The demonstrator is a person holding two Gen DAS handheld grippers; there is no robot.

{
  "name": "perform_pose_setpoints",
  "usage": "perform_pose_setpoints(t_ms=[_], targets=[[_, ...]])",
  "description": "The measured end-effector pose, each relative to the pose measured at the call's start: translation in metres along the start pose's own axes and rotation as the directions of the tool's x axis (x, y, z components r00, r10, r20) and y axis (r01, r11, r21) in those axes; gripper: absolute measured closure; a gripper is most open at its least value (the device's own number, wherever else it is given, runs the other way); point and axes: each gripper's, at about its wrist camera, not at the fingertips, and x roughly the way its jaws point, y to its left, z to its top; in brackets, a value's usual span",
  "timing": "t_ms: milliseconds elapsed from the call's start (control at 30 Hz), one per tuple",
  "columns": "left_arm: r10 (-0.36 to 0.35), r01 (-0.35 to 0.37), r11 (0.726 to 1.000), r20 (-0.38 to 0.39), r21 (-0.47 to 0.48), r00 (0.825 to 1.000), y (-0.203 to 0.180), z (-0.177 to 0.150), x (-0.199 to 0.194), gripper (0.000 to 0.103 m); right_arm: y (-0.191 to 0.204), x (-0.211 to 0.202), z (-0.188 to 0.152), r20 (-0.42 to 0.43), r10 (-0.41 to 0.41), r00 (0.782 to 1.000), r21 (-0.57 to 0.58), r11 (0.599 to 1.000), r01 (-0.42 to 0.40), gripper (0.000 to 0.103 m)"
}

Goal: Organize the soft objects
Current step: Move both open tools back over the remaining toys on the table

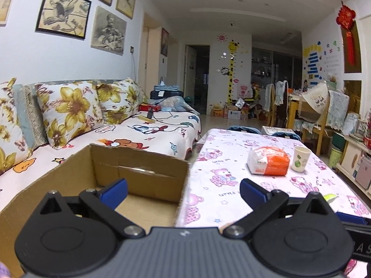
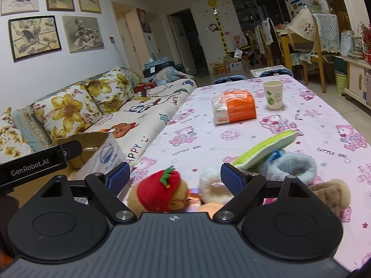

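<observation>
The soft things sit in a heap at the lower middle of the right wrist view, on the counter [image 2: 301, 125] with its pink bear-print cloth. There is a brown plush toy with a red strawberry hat [image 2: 160, 191], a cream fluffy piece [image 2: 211, 183] just beside it, a pale blue fluffy slipper [image 2: 292, 168], a tan plush slipper [image 2: 334, 194] at the lower right, and a green-and-white flat pad [image 2: 266, 149] leaning on the blue one.

The right gripper [image 2: 175, 179] hovers over the hatted toy with its fingers spread wide and nothing between them; the toy lies roughly in the gap. The left gripper [image 1: 183, 191] is also spread wide and empty, poised at the edge of an open cardboard box [image 1: 139, 162] in the lower left of its view, beside the counter.

This looks like the pick-up stage: none of the pile appears to be in the box, whose visible floor is bare. The next move likely calls for lowering the right fingers around the toy's hat or head and closing gently, then carrying it left to the box.

An orange tissue pack [image 2: 234, 108] and a paper cup [image 2: 273, 95] stand farther up the counter, well apart.
</observation>
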Motion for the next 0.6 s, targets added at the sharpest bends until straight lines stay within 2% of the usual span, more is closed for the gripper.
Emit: perform_pose_setpoints(t_ms=[600], targets=[[-0.051,0.053,0.997,-0.036,0.063,0.998,-0.043,-0.011,0.003,0.001,-0.015,-0.003,-0.002,0.013,-0.090,0.996,0.032,0.995,0.089,0.000]])
